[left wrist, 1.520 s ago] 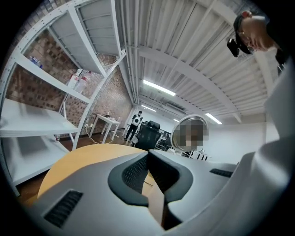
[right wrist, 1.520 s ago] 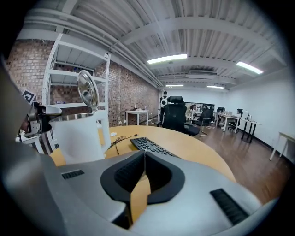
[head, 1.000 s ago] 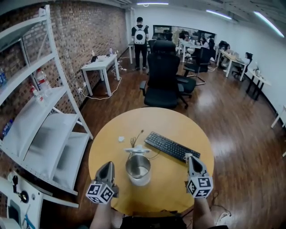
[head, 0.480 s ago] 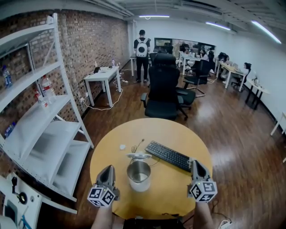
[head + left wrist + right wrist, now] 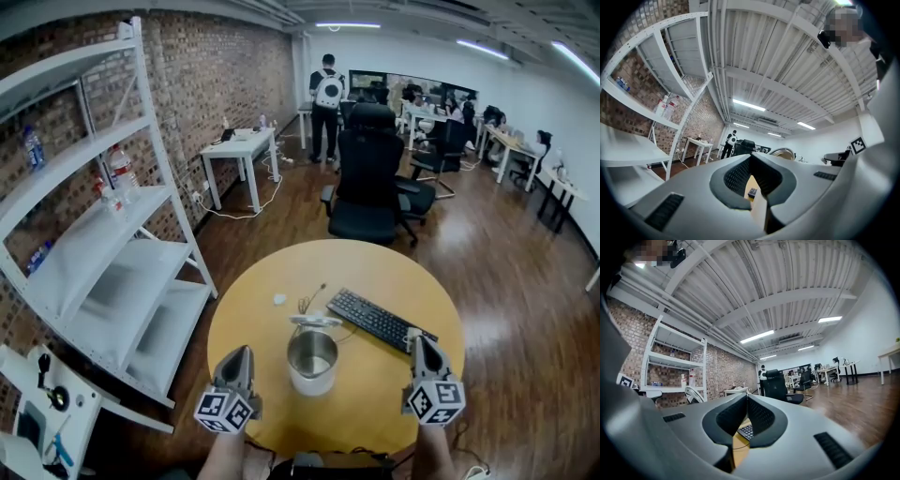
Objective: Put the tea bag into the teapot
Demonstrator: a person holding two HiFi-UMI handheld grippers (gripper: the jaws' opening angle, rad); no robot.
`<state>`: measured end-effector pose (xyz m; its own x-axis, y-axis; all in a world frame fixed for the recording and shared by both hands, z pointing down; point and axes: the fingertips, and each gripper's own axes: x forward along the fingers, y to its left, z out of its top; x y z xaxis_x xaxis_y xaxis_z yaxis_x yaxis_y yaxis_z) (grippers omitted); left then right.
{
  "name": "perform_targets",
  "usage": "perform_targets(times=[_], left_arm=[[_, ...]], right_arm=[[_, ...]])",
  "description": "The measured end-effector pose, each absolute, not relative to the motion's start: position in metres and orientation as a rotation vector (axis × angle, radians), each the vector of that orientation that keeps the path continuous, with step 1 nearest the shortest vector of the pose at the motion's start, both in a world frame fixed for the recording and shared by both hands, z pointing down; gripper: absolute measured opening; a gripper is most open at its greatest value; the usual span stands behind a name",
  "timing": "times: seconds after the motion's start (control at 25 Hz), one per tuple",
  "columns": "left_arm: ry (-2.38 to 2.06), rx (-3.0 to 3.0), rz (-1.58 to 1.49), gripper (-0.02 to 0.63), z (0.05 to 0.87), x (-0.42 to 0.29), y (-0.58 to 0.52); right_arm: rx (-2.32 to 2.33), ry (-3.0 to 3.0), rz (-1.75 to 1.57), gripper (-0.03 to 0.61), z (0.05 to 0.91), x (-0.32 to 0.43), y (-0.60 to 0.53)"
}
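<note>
Your left hand-held gripper (image 5: 241, 354) and right hand-held gripper (image 5: 419, 341) sit closed and empty, flanking the teapot (image 5: 312, 361) at lower centre. Pickup hasn't begun: open one over the likely tea bag (image 5: 278, 300), near its upper left.

Round table (image 5: 394, 272) in the foreground. Teapot (image 5: 312, 364) stands on it, around the middle, towards the near edge. Lid (image 5: 315, 321) at the teapot's far side; cannot tell whether it is attached or lying loose. Keyboard (image 5: 380, 321) to the right of the lid, set diagonally, its near end just beside the right gripper (image 5: 418, 339). Small item (image 5: 279, 300) behind and left of the lid, apart from it, too small to identify. Thin cable (image 5: 307, 302) lies between the two. Left gripper (image 5: 241, 352) left of the teapot, right gripper right of it, both over the near part of the table. Office chair (image 5: 370, 178) behind the table. Shelf rack (image 5: 103, 244) to the left, along the wall. Small desk (image 5: 241, 147) beyond the rack, and a person (image 5: 327, 92) stands farther back.
</note>
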<state>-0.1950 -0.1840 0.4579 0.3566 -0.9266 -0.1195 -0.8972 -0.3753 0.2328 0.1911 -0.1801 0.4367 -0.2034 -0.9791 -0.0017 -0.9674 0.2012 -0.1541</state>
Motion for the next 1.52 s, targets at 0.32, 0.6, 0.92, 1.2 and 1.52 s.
perform_targets(times=[0.32,0.6,0.92,1.2,1.52], left_arm=[[-1.780,2.398,-0.322,-0.006,0.466,-0.224,-0.165],[-1.905,2.315,-0.311,-0.006,0.470,-0.256,-0.142],[-2.015,2.201,-0.311,-0.006,0.480,-0.288,-0.113],[-2.097,2.113,-0.331,-0.006,0.486,-0.302,-0.090],[-2.161,2.037,-0.317,-0.007,0.489,-0.327,-0.065]], right_arm=[[-1.796,2.474,-0.212,0.000,0.445,0.150,-0.200],[-1.670,2.617,-0.243,0.000,0.457,0.099,-0.213],[-1.433,2.845,-0.273,0.000,0.476,0.020,-0.208],[-1.327,2.912,-0.279,0.000,0.483,-0.004,-0.215],[-1.267,2.979,-0.293,0.000,0.496,-0.036,-0.218]])
